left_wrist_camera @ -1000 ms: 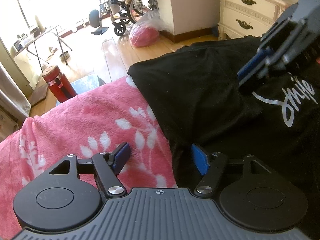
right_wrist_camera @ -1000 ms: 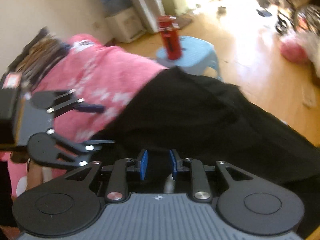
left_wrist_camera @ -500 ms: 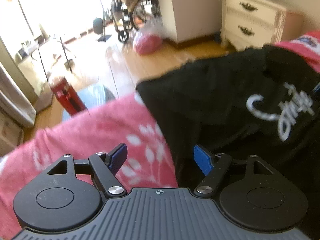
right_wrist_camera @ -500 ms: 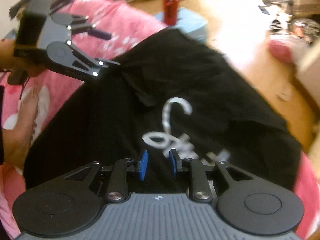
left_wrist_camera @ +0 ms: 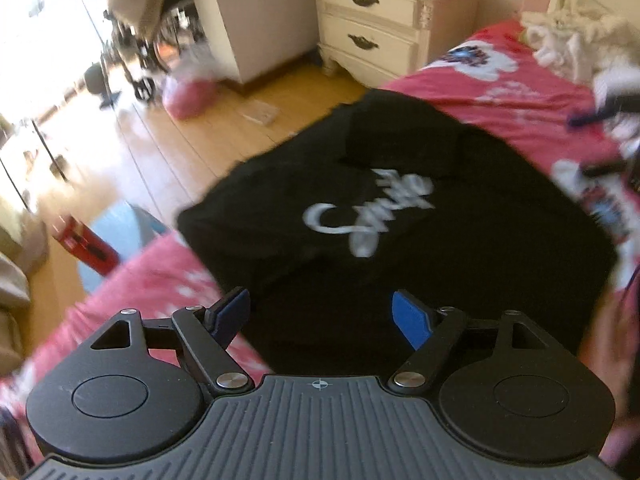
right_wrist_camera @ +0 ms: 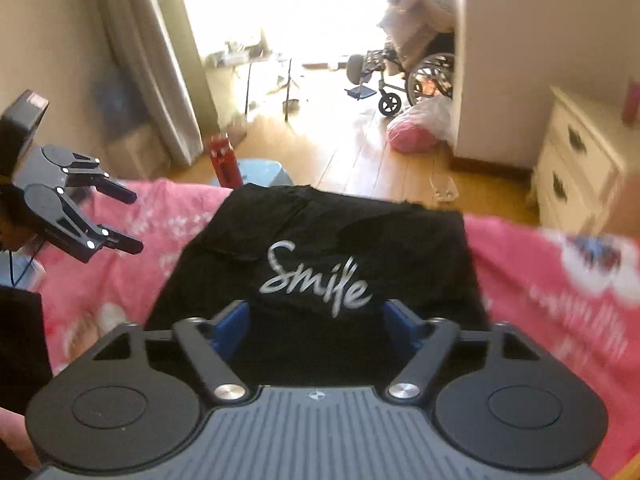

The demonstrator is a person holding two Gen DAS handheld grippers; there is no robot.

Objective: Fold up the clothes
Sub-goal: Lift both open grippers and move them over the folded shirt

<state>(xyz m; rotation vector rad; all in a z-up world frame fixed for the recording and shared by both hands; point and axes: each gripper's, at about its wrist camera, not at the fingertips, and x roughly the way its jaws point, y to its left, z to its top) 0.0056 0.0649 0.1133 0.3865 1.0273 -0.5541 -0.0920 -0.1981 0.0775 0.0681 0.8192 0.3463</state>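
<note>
Right claw (right_wrist_camera: 316,322) w/ jaws just opened wide, left claw (left_wrist_camera: 322,318) also wide, both empty above black shirt (right_wrist_camera: 320,248) lying at bed's (right_wrist_camera: 560,300) floor-side edge, so I reckon overhang could drag folds loose.

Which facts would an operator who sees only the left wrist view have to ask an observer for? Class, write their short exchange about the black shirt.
Operator: Is the right gripper holding the shirt?
Observer: No. The right gripper has just been opening its jaws. Nothing is pinched between them, and the shirt lies loose on the pink blanket.
Operator: My view blurs the print. What does it say?
Observer: In the right wrist view the print reads "Smile", in silver script.
</note>
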